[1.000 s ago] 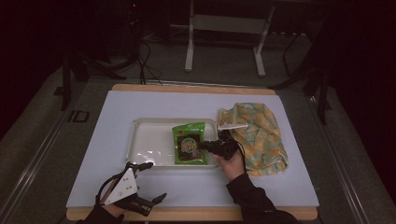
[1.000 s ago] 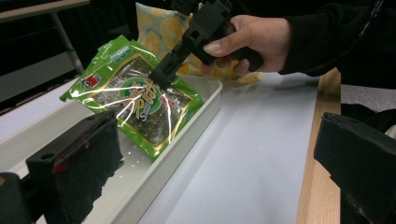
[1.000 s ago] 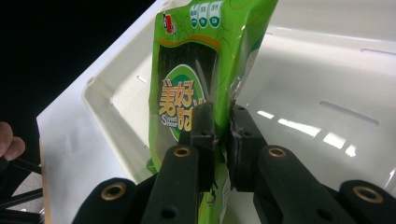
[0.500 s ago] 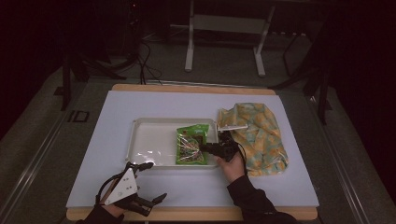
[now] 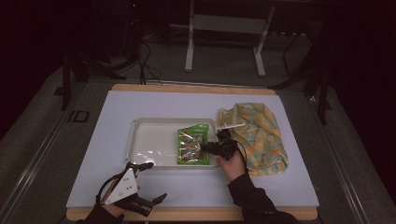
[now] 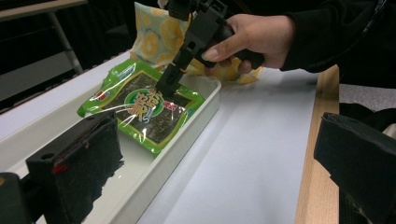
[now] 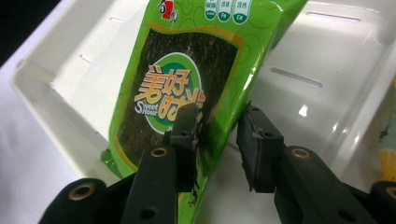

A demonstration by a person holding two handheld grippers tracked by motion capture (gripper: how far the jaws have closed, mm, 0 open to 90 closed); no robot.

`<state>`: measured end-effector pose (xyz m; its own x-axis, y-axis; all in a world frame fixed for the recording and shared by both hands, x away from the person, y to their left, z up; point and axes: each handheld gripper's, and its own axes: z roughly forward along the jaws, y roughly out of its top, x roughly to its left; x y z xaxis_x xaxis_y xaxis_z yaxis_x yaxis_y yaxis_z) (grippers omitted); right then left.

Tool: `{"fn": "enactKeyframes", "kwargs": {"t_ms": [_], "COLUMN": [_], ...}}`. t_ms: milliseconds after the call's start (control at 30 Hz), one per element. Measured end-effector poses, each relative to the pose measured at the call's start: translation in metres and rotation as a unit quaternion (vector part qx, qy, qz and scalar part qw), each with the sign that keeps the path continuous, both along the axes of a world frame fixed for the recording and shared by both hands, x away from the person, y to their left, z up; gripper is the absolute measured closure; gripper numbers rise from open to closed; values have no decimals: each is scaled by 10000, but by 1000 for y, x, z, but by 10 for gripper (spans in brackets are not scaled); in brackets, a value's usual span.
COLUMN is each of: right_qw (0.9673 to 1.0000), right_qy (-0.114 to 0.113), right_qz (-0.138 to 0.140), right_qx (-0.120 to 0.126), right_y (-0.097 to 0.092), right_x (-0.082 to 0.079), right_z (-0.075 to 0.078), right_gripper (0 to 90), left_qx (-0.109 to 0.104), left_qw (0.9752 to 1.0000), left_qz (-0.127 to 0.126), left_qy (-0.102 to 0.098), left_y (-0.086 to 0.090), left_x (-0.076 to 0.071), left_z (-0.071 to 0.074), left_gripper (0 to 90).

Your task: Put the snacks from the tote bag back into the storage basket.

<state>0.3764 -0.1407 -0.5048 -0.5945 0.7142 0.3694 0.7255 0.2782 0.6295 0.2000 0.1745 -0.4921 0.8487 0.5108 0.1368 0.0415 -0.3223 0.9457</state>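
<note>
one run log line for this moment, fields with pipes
right gripper: jaws just opening, apart, seaweed snack pack edge between them | pack: lying in white tray | left gripper: open, near table edge | patterned bag: right of tray

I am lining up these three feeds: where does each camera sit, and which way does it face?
High view: above the near table edge, facing forward and down on the white plastic tray; forearms, left gripper and right gripper show.
Left gripper view: rides that gripper, facing across the tray; its black jaws show.
Right gripper view: looks along its parted jaws at the green seaweed packet.
All share packet and tray.
</note>
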Motion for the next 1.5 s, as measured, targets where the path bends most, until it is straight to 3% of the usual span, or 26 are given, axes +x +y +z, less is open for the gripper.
{"fn": "enactKeyframes", "kwargs": {"t_ms": [67, 300, 467, 633, 767, 933, 1033, 1133, 1500], "right_qw": [10000, 10000, 9999, 9995, 9982, 9964, 9948, 9944, 9903], "right_qy": [9, 18, -119, -272, -445, -631, -700, -749, -1299], "right_qz": [-22, -12, 51, 109, 344, 556, 735, 735, 434], "right_qx": [-83, -24, -66, -134, -223, -136, 37, 104, 216], "right_y": [0, -2, 0, 3, 6, 8, 5, 1, -30], "right_x": [0, 0, 0, 0, -1, -5, -6, -5, -2], "right_z": [0, -1, 5, 14, 22, 33, 41, 50, 82], "right_gripper": [686, 677, 639, 540, 387, 286, 221, 148, 148], "left_qx": [2, 9, 8, 9, 13, 14, 16, 20, 23], "left_qw": [10000, 10000, 10000, 10000, 10000, 10000, 10000, 10000, 10000], "left_qz": [2, -1, 4, 8, 7, 14, 13, 12, 15], "left_qy": [-2, -4, -6, -6, -7, -8, -7, -7, -6], "left_y": [0, 0, 0, 0, 0, 0, 0, 0, 0], "left_x": [0, 0, 0, 0, 0, 0, 0, 0, 0], "left_z": [0, 0, 0, 0, 0, 0, 0, 0, 0], "left_gripper": [12, 12, 12, 12, 12, 12, 12, 12, 12]}}
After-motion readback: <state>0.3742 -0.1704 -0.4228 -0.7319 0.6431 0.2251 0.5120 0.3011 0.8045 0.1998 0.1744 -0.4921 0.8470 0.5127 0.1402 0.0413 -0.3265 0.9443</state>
